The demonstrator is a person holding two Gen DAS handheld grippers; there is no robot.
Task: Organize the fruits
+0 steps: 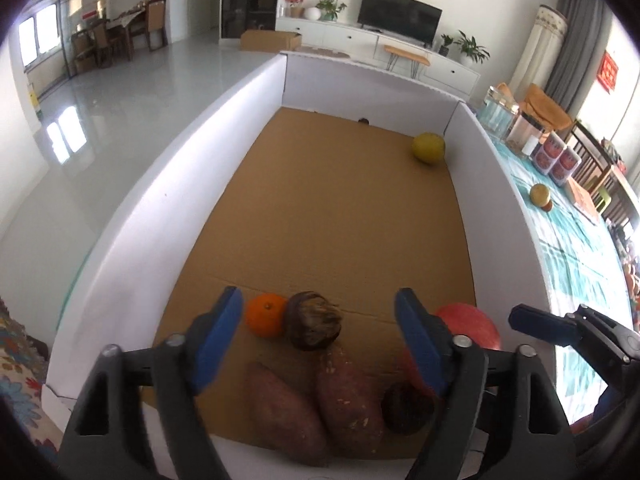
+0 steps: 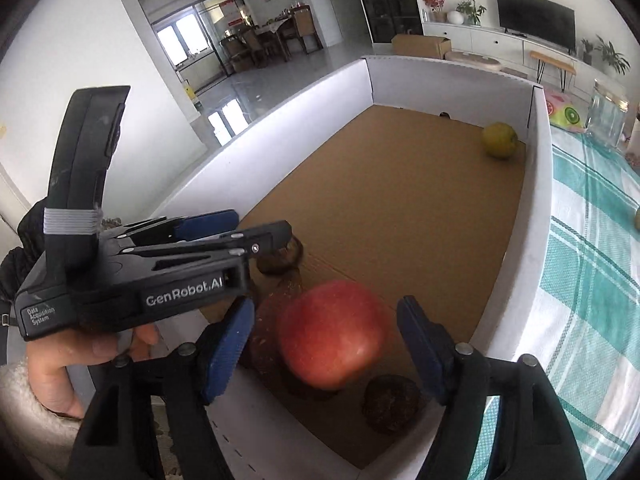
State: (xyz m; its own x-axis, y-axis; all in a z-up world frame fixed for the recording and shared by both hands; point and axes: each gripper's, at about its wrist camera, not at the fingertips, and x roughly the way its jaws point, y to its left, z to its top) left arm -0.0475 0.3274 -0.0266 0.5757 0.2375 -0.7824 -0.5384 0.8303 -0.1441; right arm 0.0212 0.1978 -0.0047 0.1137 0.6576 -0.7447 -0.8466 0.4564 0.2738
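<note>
A white-walled cardboard box [image 1: 320, 200] holds the fruit. At its near end lie an orange [image 1: 265, 315], a dark round fruit [image 1: 315, 321], two sweet potatoes [image 1: 344, 396], a second dark fruit [image 1: 406, 408] and a red apple [image 1: 472, 322]. A yellow-green fruit [image 1: 429, 148] sits in the far right corner. My left gripper [image 1: 320, 328] is open above the near pile. My right gripper [image 2: 326, 344] is open with the red apple [image 2: 334, 334] between its jaws, untouched; the apple looks blurred. The left gripper [image 2: 256, 232] shows in the right wrist view.
The box stands on a table with a teal checked cloth [image 2: 592, 240]. To the right are glass jars [image 1: 498, 114], small boxes [image 1: 556, 156] and another fruit [image 1: 540, 196]. The box walls [image 2: 528, 216] rise around the fruit.
</note>
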